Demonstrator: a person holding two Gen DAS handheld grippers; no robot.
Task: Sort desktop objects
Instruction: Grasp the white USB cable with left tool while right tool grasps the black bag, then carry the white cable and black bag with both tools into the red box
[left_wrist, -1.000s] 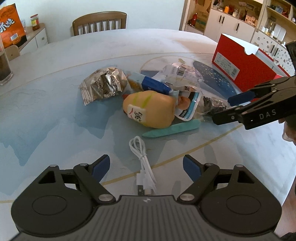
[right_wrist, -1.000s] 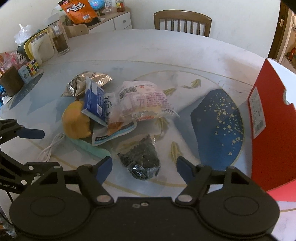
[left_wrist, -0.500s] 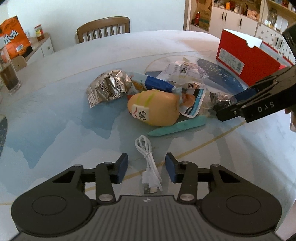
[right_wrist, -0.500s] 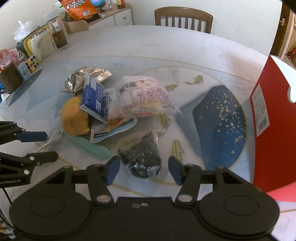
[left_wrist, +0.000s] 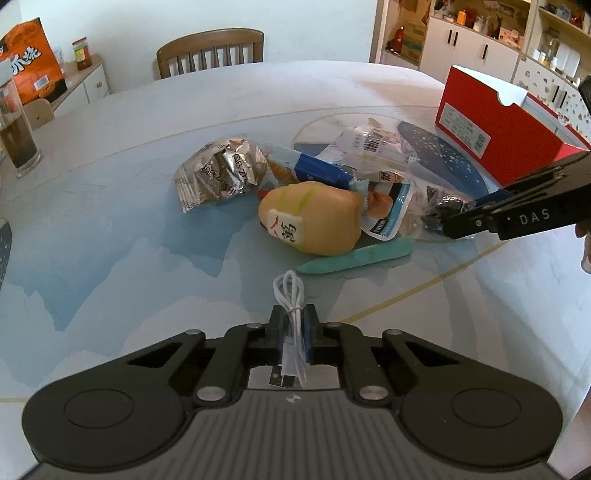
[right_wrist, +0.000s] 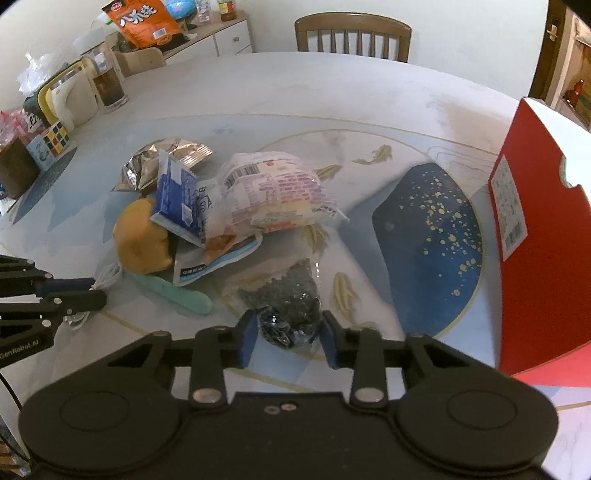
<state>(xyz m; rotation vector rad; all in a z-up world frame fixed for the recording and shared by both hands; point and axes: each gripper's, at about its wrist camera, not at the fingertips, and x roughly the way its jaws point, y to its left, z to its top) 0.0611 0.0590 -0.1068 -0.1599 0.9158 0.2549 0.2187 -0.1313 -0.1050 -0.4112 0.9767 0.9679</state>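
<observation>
Both hands are at the pinch that starts a sort. The left gripper (left_wrist: 293, 341), at the lower centre of the left wrist view, has its jaws clamped narrow on the white USB cable (left_wrist: 291, 295), whose loop pokes out ahead of the pads onto the surface (left_wrist: 110, 229). The right gripper (right_wrist: 288, 339), at the lower centre of its own view, is closing its jaws around the dark crinkly packet (right_wrist: 288, 306), which sits between the pads; whether they press it yet is hard to tell.

To do this well, let the right jaws finish on the packet's bunched end before lifting, since the film looks slippery. Lift the cable straight up so its loop clears the teal stick (left_wrist: 354, 256) and the yellow squishy toy (left_wrist: 314, 221). The red shoebox (right_wrist: 535, 236) at the right edge looks a likely destination.

A second earlier both jaw pairs stood wide, with cable and packet lying free between them; neither hand has shifted place
</observation>
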